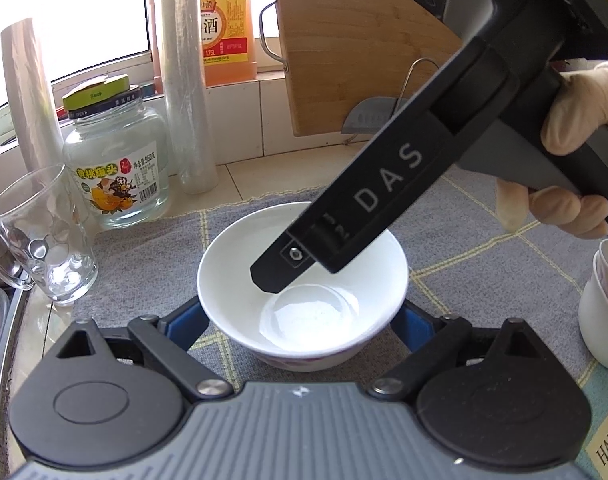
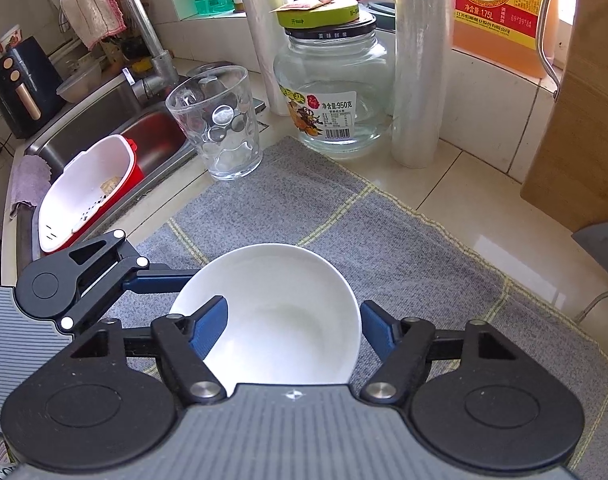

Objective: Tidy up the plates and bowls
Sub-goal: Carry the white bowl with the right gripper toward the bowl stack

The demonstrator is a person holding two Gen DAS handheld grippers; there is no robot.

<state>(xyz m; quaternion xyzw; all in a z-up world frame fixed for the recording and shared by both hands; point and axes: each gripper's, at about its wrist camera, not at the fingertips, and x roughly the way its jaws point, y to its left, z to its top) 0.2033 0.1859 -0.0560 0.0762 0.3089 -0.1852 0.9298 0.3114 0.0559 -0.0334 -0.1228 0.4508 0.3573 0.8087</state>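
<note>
My left gripper (image 1: 301, 326) is spread wide around the white bowl (image 1: 304, 284) sitting on the grey mat (image 1: 143, 256). My right gripper (image 2: 293, 330) is open too, one blue finger (image 2: 209, 326) inside the bowl's rim, the other outside it.

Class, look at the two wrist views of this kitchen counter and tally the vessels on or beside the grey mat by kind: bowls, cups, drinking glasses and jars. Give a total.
White bowls: 1
White cups: 1 stack at the mat's right edge; number in it unclear
Drinking glasses: 1
Glass jars: 1
Total: 4
</note>
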